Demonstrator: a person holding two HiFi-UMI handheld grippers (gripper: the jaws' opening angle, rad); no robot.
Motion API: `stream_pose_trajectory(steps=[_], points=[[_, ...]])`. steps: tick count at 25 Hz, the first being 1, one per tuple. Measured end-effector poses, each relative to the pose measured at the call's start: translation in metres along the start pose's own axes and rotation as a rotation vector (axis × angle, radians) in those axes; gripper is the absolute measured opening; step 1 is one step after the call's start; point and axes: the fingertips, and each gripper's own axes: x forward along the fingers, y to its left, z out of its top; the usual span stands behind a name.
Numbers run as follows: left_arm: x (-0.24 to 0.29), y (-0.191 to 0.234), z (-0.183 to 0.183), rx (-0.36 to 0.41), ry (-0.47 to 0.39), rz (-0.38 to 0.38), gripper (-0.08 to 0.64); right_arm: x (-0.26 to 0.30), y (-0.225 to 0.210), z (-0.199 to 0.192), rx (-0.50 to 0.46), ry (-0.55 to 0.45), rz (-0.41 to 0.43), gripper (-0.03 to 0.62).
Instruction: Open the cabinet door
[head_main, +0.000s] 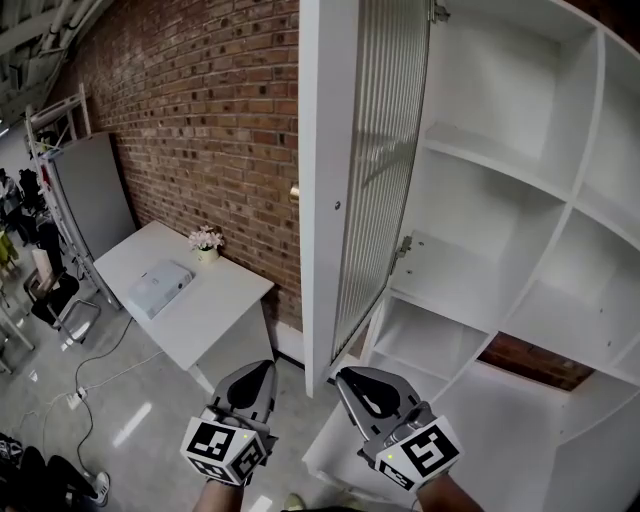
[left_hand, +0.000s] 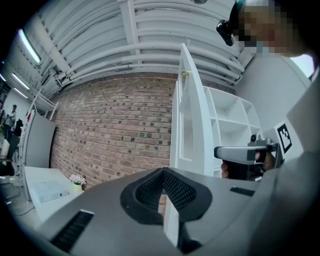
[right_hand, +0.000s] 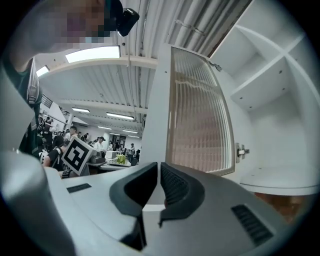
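Observation:
The tall white cabinet door (head_main: 375, 170) with its ribbed glass panel stands swung open, showing white shelves (head_main: 500, 160) behind it. Both grippers hover low in front of the door's bottom edge. My left gripper (head_main: 268, 368) is shut and empty, just left of the door's edge. My right gripper (head_main: 345, 375) sits just right of that edge; its jaws are closing and meet with nothing between them. The left gripper view has my left gripper (left_hand: 162, 172), the door (left_hand: 187, 125) edge-on and the right gripper (left_hand: 240, 152) beyond. The right gripper view shows my right gripper (right_hand: 159, 167) below the glass panel (right_hand: 200, 110).
A brick wall (head_main: 200, 100) runs left of the cabinet. Against it stands a white table (head_main: 220, 300) with a projector (head_main: 158, 288) and a small flower pot (head_main: 206, 241). A grey panel (head_main: 95, 195) and a chair (head_main: 55, 300) stand further left.

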Motion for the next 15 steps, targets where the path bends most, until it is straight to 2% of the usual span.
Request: stream_pose_trajectory(steps=[5,15], points=[[0.001,-0.005,-0.003,0.002,0.006,0.010,0.003,-0.011,-0.015,-0.011,0.025,0.015,-0.049,0.017],[0.001,-0.006,-0.029,-0.008,0.046,0.049,0.003,-0.033,-0.053,-0.061,0.106,0.078,-0.194,0.014]])
